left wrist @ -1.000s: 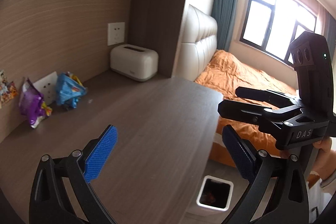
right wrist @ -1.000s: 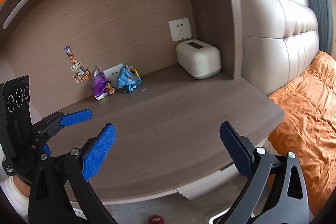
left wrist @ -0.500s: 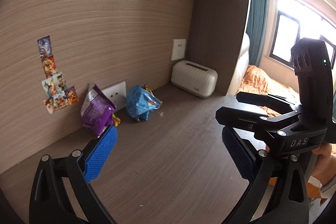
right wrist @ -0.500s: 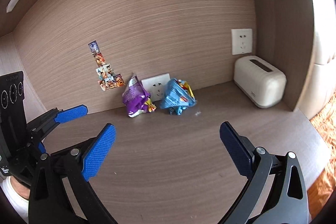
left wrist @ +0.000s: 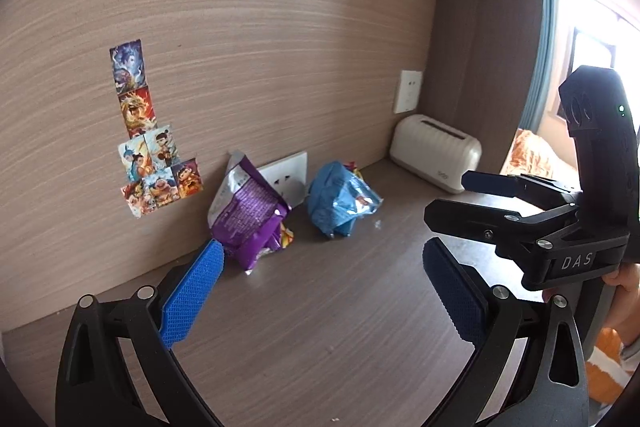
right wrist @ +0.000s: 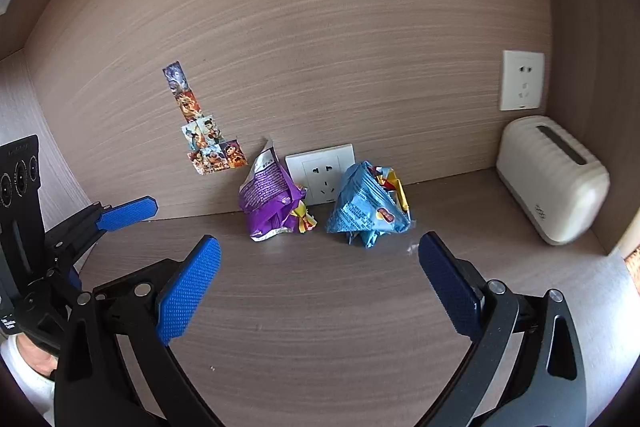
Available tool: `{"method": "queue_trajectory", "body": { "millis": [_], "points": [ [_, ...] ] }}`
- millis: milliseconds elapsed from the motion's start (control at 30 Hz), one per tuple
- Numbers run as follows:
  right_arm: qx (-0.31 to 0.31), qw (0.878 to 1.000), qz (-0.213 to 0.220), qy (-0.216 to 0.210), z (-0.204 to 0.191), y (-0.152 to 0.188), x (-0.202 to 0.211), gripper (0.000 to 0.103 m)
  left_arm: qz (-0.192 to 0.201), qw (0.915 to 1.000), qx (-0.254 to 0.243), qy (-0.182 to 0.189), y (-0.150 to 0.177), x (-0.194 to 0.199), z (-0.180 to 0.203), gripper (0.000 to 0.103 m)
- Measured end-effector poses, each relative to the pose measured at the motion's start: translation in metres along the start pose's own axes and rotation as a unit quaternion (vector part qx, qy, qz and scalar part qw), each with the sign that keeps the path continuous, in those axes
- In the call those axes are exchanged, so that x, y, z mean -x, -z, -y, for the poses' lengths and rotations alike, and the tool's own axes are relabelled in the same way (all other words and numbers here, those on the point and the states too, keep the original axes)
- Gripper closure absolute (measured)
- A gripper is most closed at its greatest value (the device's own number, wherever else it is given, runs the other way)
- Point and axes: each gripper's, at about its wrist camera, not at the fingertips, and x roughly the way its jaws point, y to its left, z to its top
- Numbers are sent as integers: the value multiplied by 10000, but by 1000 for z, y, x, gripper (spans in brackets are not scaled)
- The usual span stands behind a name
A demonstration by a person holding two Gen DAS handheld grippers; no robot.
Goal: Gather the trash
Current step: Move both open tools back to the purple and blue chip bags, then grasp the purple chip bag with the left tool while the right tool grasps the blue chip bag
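A crumpled purple snack bag [left wrist: 246, 215] [right wrist: 270, 205] and a crumpled blue snack bag [left wrist: 340, 201] [right wrist: 368, 205] stand on the wooden desk [left wrist: 320, 327] against the back wall, side by side. My left gripper [left wrist: 320, 291] is open and empty, above the desk just in front of the purple bag. My right gripper [right wrist: 316, 287] is open and empty, facing both bags from a short way back. Each gripper shows in the other's view, the right one [left wrist: 480, 195] at the right, the left one [right wrist: 124, 213] at the left.
A cream toaster-like box [left wrist: 436, 159] [right wrist: 552, 179] stands in the desk's right back corner. A wall socket [right wrist: 322, 173] sits behind the bags, another socket [right wrist: 522, 81] higher right. Stickers [left wrist: 148, 143] are on the wall. A dark side panel [left wrist: 492, 47] bounds the right.
Both grippers swung left from the bed and bin side toward the back wall and moved closer to the two bags. Both stayed open.
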Motion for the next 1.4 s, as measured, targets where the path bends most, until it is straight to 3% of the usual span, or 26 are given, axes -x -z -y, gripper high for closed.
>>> {"method": "queue_trajectory", "body": {
  "millis": [767, 1200, 1267, 1400],
  "points": [
    [35, 9976, -667, -187, 55, -27, -124, 4, -507, 9961, 411, -585, -15, -107, -44, 5],
    [138, 9936, -1102, -180, 58, -25, -187, 4, -756, 9931, 740, -501, -14, -149, -65, 6],
    [135, 9931, -1141, -215, 58, -23, -189, 14, -811, 9929, 766, -400, -13, -154, -65, 16],
    [229, 9927, -1163, -218, 56, -19, -190, 21, -798, 9936, 700, -379, -14, -158, -59, 19]
  ]
}}
